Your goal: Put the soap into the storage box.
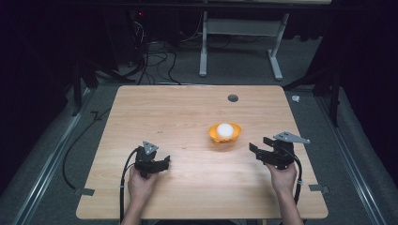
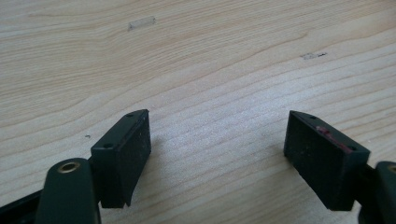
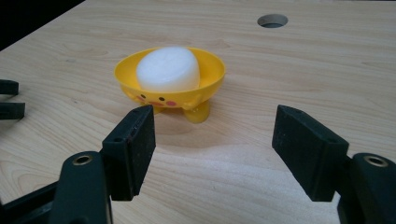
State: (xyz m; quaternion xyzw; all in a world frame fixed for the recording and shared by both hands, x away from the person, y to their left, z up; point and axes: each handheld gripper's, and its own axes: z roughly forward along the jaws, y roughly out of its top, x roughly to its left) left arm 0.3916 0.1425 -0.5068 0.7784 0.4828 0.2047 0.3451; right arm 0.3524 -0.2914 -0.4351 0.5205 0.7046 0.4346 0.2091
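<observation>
One yellow bowl (image 1: 225,133) stands on the wooden table (image 1: 187,112), a little right of the middle of the high view. It holds one white, rounded block (image 1: 225,129), which takes up most of the inside and rises above the rim. In the right gripper view the bowl (image 3: 170,88) sits upper centre, resting on short yellow feet, with a small face of two dark eyes and pink cheeks painted on its side; the white block (image 3: 168,68) lies flat inside it.

Two grippers are in sight, each held by one hand coming in from the bottom of the high view. The left gripper (image 1: 162,163) is at lower left, well apart from the bowl; its jaws stand wide apart over bare wood, with nothing between them. The right gripper (image 1: 260,144) is at lower right, near the bowl and pointing towards it. Its jaws also stand apart, empty, with the bowl just beyond their tips and not touching them.

One round dark hole (image 1: 233,98) is set in the tabletop, above the bowl in the high view.
</observation>
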